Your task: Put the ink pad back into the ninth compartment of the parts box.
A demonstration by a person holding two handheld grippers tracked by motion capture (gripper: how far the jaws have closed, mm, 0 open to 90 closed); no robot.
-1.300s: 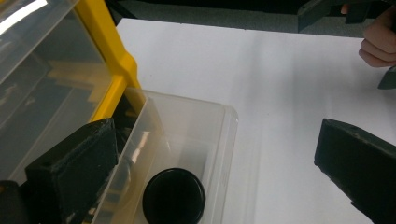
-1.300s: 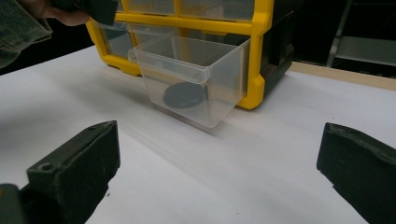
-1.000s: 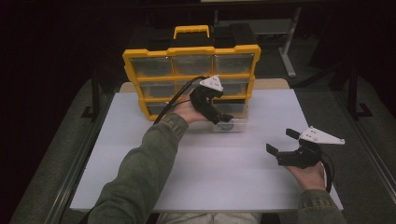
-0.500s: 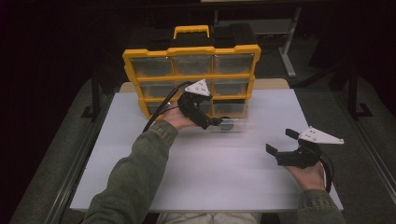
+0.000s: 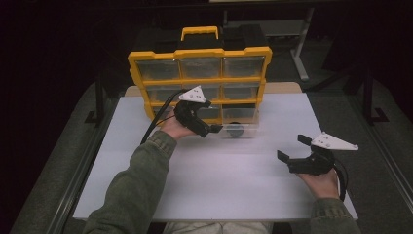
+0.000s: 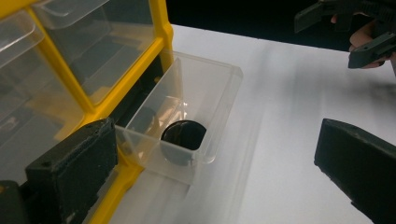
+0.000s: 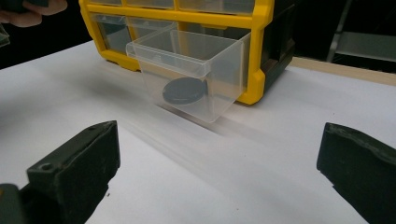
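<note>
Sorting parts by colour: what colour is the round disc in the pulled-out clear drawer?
Black round disc, clearest in the right gripper view.

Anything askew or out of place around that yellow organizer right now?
One thing: the clear drawer at the bottom right of the yellow organizer is pulled out onto the table, with a black round disc inside. The other drawers sit flush. Nothing looks spilled or damaged.
</note>
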